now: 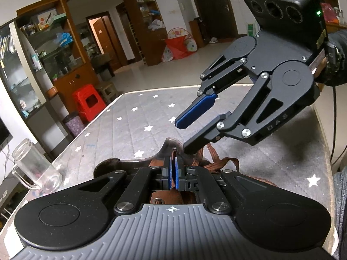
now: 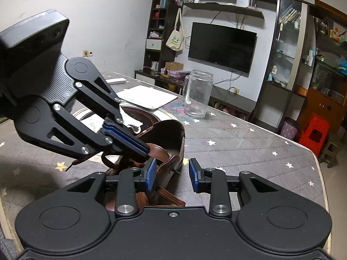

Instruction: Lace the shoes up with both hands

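A dark brown leather shoe (image 2: 171, 134) lies on the star-patterned grey table cover (image 2: 238, 143), its opening facing the right wrist camera. Brown flat laces (image 1: 216, 162) spill loosely over its top. My left gripper (image 1: 173, 173) is shut on a stretch of brown lace (image 2: 158, 150) just above the shoe; in the right wrist view it (image 2: 145, 150) reaches in from the left. My right gripper (image 2: 172, 174) is open, straddling the shoe's side with nothing between its pads. In the left wrist view the right gripper (image 1: 184, 134) hangs open just above the laces.
A clear glass mug (image 2: 197, 93) stands on the table beyond the shoe, also at the left edge as the mug (image 1: 32, 169). White papers (image 2: 149, 96) and a round dark mat (image 2: 138, 113) lie behind the shoe. A red stool (image 1: 89, 101) stands on the floor.
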`<state>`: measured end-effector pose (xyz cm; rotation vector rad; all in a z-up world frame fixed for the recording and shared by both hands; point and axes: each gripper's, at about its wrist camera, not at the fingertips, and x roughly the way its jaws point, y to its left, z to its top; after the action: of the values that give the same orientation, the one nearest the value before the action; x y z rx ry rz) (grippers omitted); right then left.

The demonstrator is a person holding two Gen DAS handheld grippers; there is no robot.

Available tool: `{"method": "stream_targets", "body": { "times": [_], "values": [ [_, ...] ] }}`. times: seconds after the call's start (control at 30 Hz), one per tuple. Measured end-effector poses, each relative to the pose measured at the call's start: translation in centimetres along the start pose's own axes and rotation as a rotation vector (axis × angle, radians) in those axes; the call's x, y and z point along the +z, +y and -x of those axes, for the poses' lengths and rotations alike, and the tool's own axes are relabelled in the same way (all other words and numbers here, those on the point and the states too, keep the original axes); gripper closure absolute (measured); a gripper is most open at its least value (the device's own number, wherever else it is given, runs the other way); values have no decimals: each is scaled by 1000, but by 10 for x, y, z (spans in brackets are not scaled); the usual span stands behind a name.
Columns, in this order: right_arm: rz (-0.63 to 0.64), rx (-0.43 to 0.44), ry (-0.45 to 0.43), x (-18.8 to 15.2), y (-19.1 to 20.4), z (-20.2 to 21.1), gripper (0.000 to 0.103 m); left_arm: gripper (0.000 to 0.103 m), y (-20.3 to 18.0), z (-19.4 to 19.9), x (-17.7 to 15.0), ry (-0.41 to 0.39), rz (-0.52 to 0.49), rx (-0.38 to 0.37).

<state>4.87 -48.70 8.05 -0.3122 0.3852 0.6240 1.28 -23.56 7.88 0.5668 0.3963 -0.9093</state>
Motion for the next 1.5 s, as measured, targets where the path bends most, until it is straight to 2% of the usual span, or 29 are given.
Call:
{"method": "stream_targets", "body": {
  "times": [0.17,0.3,0.63,0.7,0.73,0.8,1.07,1.23,1.37,1.5],
  "values": [
    [19,-2,9,0,-3,0,69,100,0,-5,0,1,12,6],
    [91,5,43,0,-1,-7,70,100,0,-7,1,4,17,9],
    [337,42,96,1,15,-31,98,99,-6,-7,2,15,35,34],
    [381,41,98,-1,21,-32,101,94,-5,-2,2,9,53,44],
    [410,27,89,-3,25,-30,101,90,-5,2,1,5,68,51],
    [468,-16,74,-5,31,-28,101,72,-6,10,0,-1,76,74],
    [707,-233,6,-9,48,-12,101,70,-17,38,-5,16,103,135],
    [669,-256,12,-5,46,-6,99,69,-24,38,-11,77,141,158],
    [579,-254,16,-4,43,-1,99,69,-22,32,-9,108,165,178],
    [484,-256,20,-5,39,6,99,64,-25,30,-4,135,193,208]
  ]
}}
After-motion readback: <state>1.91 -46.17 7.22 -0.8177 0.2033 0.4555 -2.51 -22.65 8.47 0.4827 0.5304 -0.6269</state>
